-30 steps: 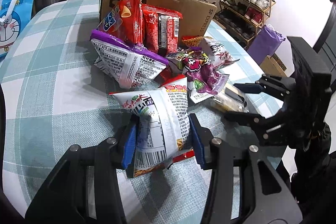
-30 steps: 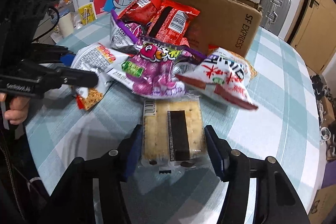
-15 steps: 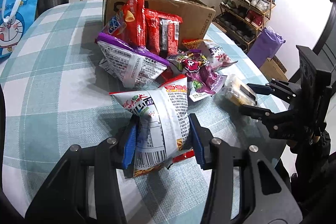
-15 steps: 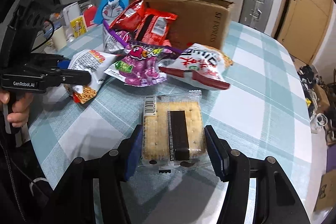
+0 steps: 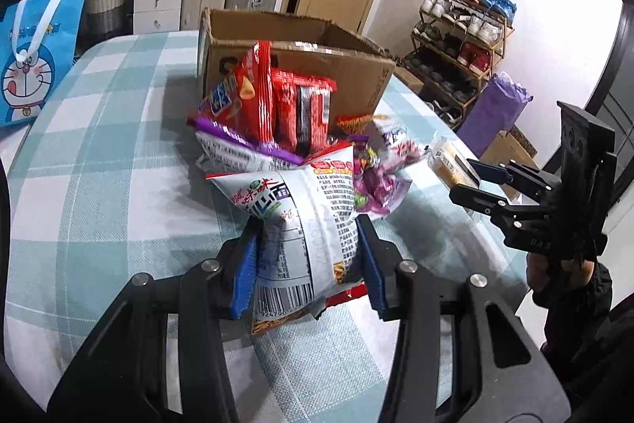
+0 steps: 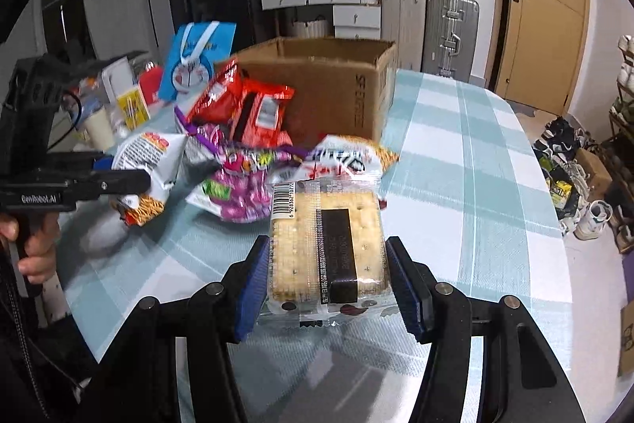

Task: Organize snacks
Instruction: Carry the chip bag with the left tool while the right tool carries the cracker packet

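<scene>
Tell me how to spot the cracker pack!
Find the open cardboard box on the checked tablecloth, with snack bags heaped before it. Nearer the camera, the right gripper clamps the cracker pack. It alone is flat, clear-wrapped, showing pale square crackers and a dark stripe.

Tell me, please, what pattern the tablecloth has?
The tablecloth is a light teal and white check, clearest in the right wrist view.

A lived-in home. Shoe rack (image 5: 461, 26) at upper right of the left wrist view; suitcases (image 6: 449, 30) and white drawers (image 6: 348, 8) stacked along the back wall. Checked tablecloth (image 6: 475, 153) covers the table.
</scene>
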Action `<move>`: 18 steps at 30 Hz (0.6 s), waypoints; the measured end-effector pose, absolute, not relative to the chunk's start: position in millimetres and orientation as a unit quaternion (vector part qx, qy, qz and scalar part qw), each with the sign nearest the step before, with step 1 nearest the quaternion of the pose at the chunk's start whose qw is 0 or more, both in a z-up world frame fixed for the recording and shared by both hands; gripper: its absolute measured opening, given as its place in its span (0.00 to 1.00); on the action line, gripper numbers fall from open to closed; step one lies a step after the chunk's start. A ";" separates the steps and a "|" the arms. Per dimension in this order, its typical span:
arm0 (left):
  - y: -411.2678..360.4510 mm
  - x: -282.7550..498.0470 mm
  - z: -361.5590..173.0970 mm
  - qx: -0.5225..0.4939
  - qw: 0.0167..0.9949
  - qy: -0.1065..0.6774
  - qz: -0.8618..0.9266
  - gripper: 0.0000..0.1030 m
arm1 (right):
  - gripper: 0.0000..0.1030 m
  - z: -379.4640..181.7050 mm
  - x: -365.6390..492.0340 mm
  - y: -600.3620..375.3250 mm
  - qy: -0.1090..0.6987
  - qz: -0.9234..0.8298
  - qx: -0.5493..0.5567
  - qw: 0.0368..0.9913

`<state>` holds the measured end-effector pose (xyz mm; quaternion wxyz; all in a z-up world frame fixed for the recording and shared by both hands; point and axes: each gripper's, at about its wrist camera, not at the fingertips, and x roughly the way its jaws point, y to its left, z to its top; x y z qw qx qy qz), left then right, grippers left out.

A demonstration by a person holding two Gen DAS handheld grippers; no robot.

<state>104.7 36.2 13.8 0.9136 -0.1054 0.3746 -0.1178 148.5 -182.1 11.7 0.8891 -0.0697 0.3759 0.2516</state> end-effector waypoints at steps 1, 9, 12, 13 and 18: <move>37.3 105.2 16.0 -0.106 0.915 0.372 -0.116 0.41 | 0.57 13.8 149.6 -181.3 0.372 0.250 -0.068 0.891; 47.8 111.1 40.4 -0.106 0.930 0.339 -0.097 0.41 | 0.57 30.0 159.9 -174.9 0.350 0.247 -0.045 0.902; 49.2 115.5 49.4 -0.106 0.933 0.331 -0.094 0.41 | 0.57 36.6 164.1 -172.2 0.343 0.249 -0.036 0.905; 49.7 117.6 53.3 -0.105 0.935 0.327 -0.093 0.41 | 0.57 38.2 165.0 -170.7 0.341 0.250 -0.035 0.906; 48.5 125.6 68.3 -0.102 0.940 0.314 -0.089 0.41 | 0.57 47.3 170.5 -166.4 0.330 0.250 -0.027 0.910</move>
